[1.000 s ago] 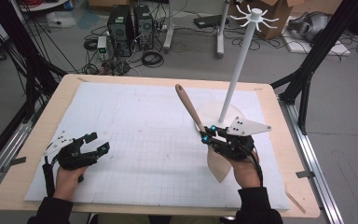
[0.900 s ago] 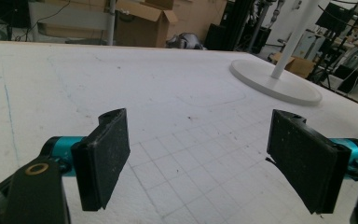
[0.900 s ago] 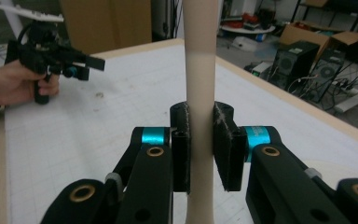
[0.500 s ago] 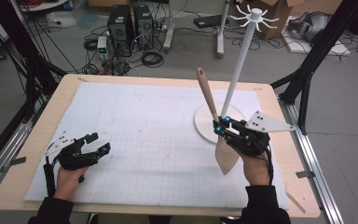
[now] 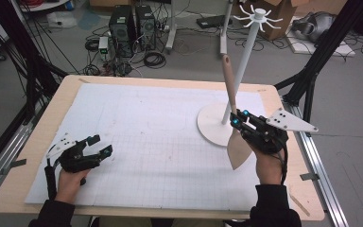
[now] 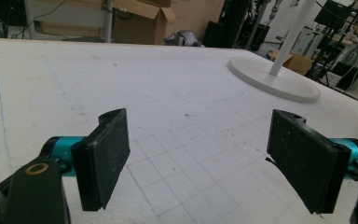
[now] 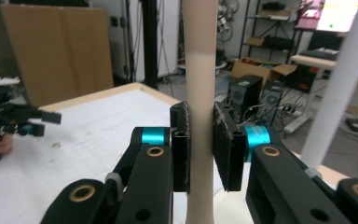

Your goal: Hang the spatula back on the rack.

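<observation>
A wooden spatula (image 5: 233,113) stands nearly upright, its blade down and its handle (image 7: 199,74) up, held in my right gripper (image 5: 237,118), which is shut on the handle. It hangs above the round base (image 5: 211,124) of a white hook stand (image 5: 244,56) at the right of the table. My right gripper (image 7: 200,144) has the handle squeezed between both pads. My left gripper (image 5: 100,144) rests open at the front left of the white mat, with nothing between its black pads (image 6: 106,154).
A white gridded mat (image 5: 146,137) covers the wooden table (image 5: 38,142). The stand's base (image 6: 272,77) and pole lie ahead in the left gripper view. Computer towers (image 5: 132,21), cables and cardboard boxes sit on the floor beyond the table.
My right gripper has carried the spatula to the right, toward the stand, and swung it from a leftward tilt to nearly upright. The left gripper has stayed put.
</observation>
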Available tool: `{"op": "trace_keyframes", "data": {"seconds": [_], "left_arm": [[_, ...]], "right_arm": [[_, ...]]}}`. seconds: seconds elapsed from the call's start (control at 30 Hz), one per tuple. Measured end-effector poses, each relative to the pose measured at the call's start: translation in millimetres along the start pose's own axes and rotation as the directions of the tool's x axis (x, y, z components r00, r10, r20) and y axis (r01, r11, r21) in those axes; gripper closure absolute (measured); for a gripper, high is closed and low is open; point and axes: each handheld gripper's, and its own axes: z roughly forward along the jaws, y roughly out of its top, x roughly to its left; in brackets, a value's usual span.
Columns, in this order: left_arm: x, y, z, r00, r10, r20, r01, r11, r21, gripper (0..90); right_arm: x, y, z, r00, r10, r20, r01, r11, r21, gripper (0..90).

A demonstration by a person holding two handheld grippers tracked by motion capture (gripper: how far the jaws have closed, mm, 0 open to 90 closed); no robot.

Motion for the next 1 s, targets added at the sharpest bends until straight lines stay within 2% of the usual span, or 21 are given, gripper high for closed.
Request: {"op": "trace_keyframes", "data": {"seconds": [0.3, 0.47, 0.67, 0.8, 1.0], "left_arm": [[-0.5, -0.2, 0.4, 1.0000, -0.002, 0.003, 0.002, 1.0000, 0.000, 21.3], [-0.5, -0.3, 0.6, 1.0000, 0.000, 0.003, 0.000, 1.0000, 0.002, 21.3], [-1.1, -0.4, 0.8, 1.0000, 0.001, 0.002, -0.001, 1.0000, 0.003, 21.3], [-1.5, -0.6, 1.4, 1.0000, 0.004, 0.004, -0.004, 1.0000, 0.005, 21.3], [-1.5, -0.5, 1.3, 1.0000, 0.003, 0.004, -0.004, 1.0000, 0.005, 21.3]], "right_arm": [[-11.3, 10.1, -13.2, 0.9981, 0.021, 0.059, -0.017, 0.998, -0.060, 78.5], [-16.7, 16.2, -19.1, 0.9956, 0.030, 0.089, -0.024, 0.997, -0.074, 78.5], [-26.7, 22.6, -24.1, 0.9885, 0.063, 0.137, -0.047, 0.992, -0.113, 78.5], [-33.3, 24.0, -24.8, 0.9834, 0.083, 0.161, -0.064, 0.991, -0.117, 78.5], [-37.4, 27.0, -20.8, 0.9796, 0.083, 0.183, -0.064, 0.992, -0.108, 78.5]]}}
